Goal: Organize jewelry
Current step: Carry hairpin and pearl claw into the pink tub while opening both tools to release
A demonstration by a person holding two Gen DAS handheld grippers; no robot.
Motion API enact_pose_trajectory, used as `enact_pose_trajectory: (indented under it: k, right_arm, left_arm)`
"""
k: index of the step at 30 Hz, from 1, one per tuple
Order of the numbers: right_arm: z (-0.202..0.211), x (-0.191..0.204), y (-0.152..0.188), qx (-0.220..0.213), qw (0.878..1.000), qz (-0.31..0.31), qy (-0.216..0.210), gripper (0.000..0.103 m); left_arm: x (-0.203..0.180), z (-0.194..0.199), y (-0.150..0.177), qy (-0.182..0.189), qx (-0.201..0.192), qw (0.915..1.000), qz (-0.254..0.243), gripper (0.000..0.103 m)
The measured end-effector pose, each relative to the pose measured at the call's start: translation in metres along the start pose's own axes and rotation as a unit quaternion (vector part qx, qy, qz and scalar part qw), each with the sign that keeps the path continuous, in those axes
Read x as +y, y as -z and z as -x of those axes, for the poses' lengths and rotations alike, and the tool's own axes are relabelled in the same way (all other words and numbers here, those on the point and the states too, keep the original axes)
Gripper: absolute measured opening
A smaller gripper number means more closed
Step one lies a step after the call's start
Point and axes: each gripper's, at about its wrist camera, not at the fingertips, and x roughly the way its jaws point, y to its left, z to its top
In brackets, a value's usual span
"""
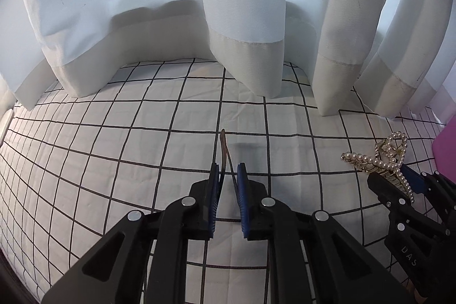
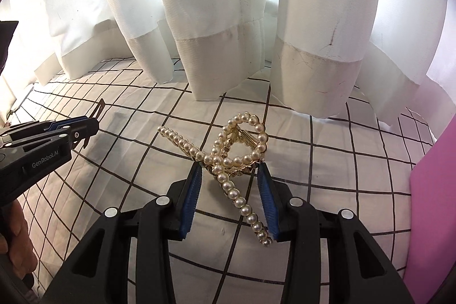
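In the left wrist view my left gripper (image 1: 228,171) is shut on a thin brown hair clip (image 1: 223,144) that sticks up past the blue pads, above the checked cloth (image 1: 142,138). From the right wrist view the same left gripper (image 2: 92,127) shows at the left with the hair clip (image 2: 100,106) poking out of its tip. My right gripper (image 2: 230,168) is shut on a gold hair claw set with pearls (image 2: 227,161), whose pearl loops reach beyond the fingers. In the left wrist view the right gripper (image 1: 399,181) and the pearl claw (image 1: 382,158) are at the right edge.
White curtains (image 1: 245,19) hang down onto the far side of the cloth. A pink object (image 2: 433,204) stands at the right edge, close to the right gripper. A person's hand (image 2: 14,241) holds the left gripper's handle.
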Motion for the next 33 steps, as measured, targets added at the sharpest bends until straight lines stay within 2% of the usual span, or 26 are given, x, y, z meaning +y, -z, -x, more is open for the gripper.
enact_pose_trajectory:
  k: [9, 19, 25, 33]
  right_arm:
    - [0.033, 0.012, 0.019, 0.002, 1.000, -0.017, 0.000, 0.039]
    - [0.091, 0.015, 0.030, 0.011, 0.999, -0.027, 0.018, 0.039]
    - [0.136, 0.016, 0.016, -0.012, 0.999, -0.036, 0.026, 0.039]
    - [0.195, 0.011, -0.009, -0.062, 0.995, -0.047, 0.056, 0.039]
  left_arm:
    - [0.014, 0.022, 0.014, 0.002, 0.014, 0.9998, -0.010, 0.013]
    - [0.027, 0.075, 0.002, -0.003, 0.002, 0.9989, -0.047, 0.013]
    - [0.027, 0.111, -0.011, 0.009, -0.012, 0.9980, -0.061, 0.013]
    - [0.010, 0.160, -0.041, 0.038, -0.058, 0.9945, -0.078, 0.014]
